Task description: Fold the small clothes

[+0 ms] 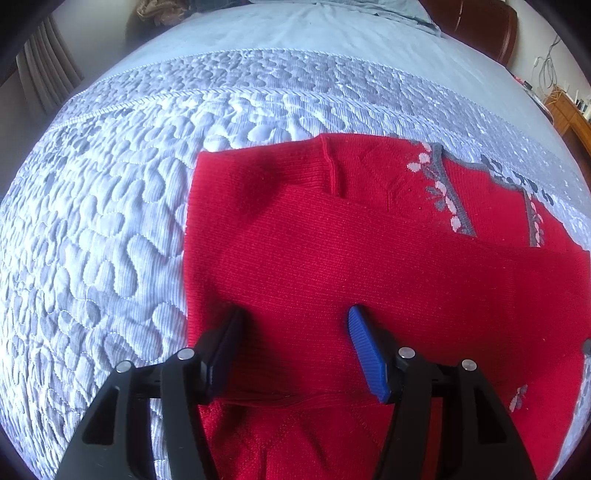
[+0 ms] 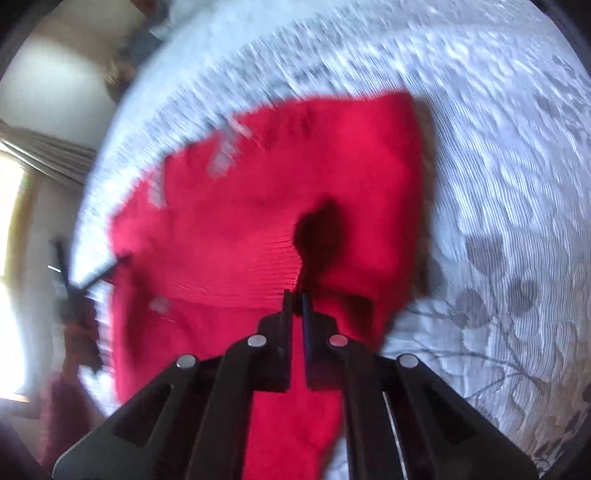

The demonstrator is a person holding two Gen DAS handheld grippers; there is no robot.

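Observation:
A small red knitted sweater (image 1: 332, 251) with grey and white flower trim lies partly folded on the quilted bedspread (image 1: 110, 206). My left gripper (image 1: 295, 325) is open, its blue-padded fingers (image 1: 365, 350) spread just above the sweater's near part, holding nothing. In the right wrist view, which is blurred by motion, my right gripper (image 2: 297, 299) is shut on a pinched fold of the red sweater (image 2: 258, 192) and lifts it off the bed; a strip of the fabric hangs down below the fingers.
The light blue quilted bedspread (image 2: 498, 184) covers the bed on all sides of the sweater. A brown headboard or chair (image 1: 476, 26) and a wooden desk with cables (image 1: 565, 110) stand beyond the bed. Curtains (image 2: 48, 155) and a bright window are at left.

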